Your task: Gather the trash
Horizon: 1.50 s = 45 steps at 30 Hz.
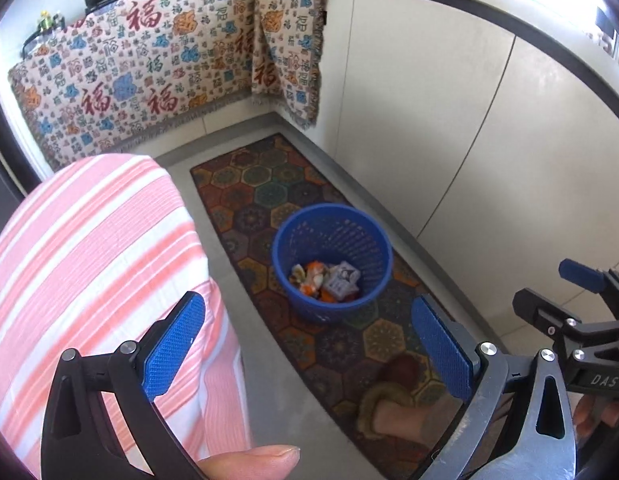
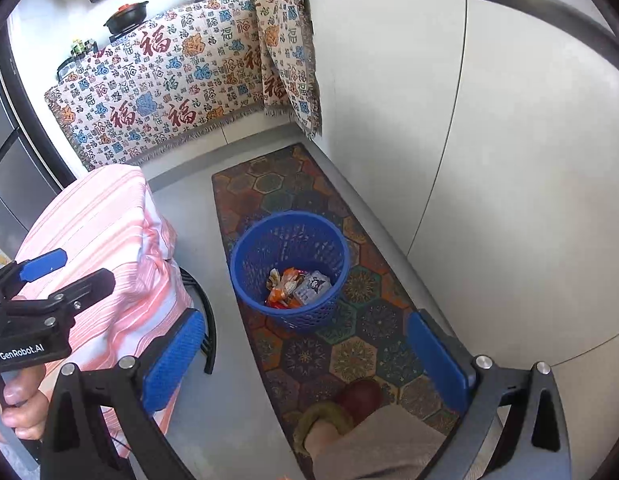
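Left gripper [image 1: 309,340] wide open, empty. Right gripper [image 2: 305,364] wide open, empty. Blue mesh basket [image 2: 245,276] mid-rug [image 2: 349,356], snack wrappers [image 2: 299,286] inside. Striped-cloth stool [image 2: 109,240] beside rug's left edge.

You see bright, even daylight in both views, strongest at the upper right of the left wrist view, where glare whitens the cabinets [image 1: 449,128]. Shadows are soft. The fisheye lens bends straight lines and darkens the corners. The basket [image 2: 289,268] and rug [image 2: 341,344] look sharp; your thumb [image 1: 249,462] is blurred.
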Available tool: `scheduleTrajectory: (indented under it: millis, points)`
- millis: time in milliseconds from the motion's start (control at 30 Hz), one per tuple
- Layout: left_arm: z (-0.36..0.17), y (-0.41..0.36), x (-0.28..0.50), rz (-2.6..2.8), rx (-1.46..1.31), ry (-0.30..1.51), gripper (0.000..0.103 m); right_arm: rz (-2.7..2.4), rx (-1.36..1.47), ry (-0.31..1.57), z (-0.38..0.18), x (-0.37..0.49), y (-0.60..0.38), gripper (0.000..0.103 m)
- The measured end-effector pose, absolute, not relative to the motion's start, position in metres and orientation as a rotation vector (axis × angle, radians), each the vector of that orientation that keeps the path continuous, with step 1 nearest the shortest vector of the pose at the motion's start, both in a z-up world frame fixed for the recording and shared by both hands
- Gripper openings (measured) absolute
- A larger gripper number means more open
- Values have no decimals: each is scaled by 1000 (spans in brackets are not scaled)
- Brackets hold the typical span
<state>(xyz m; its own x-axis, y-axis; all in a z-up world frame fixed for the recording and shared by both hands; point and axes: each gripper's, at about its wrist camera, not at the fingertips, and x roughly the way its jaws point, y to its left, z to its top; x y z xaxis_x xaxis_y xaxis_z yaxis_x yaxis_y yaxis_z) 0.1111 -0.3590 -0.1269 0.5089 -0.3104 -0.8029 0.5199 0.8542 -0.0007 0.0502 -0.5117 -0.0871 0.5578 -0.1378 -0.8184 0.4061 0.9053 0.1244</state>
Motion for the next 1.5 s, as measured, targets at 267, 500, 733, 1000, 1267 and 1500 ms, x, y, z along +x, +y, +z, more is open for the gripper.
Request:
scheduleTrajectory:
  millis: [267,500,733,1000,1267,1500]
  points:
    - [-128,-356,111,-490,245,911,103,-336,306,924,-77,45,-506,103]
    - [-130,-357,108,-486,257,915,103,-338,305,919,-75,47,-503,103]
    - [-129,-355,108,-488,253,915,103,-337,308,916,-73,46,-502,103]
    - [-130,-354,109,-488,255,926,103,-332,310,919,-75,46,-500,103]
    - [-131,-352,109,-488,254,928,103,-329,309,920,-75,48,-500,103]
    - [-132,-351,110,-488,253,932,103,-328,309,919,-74,48,-500,103]
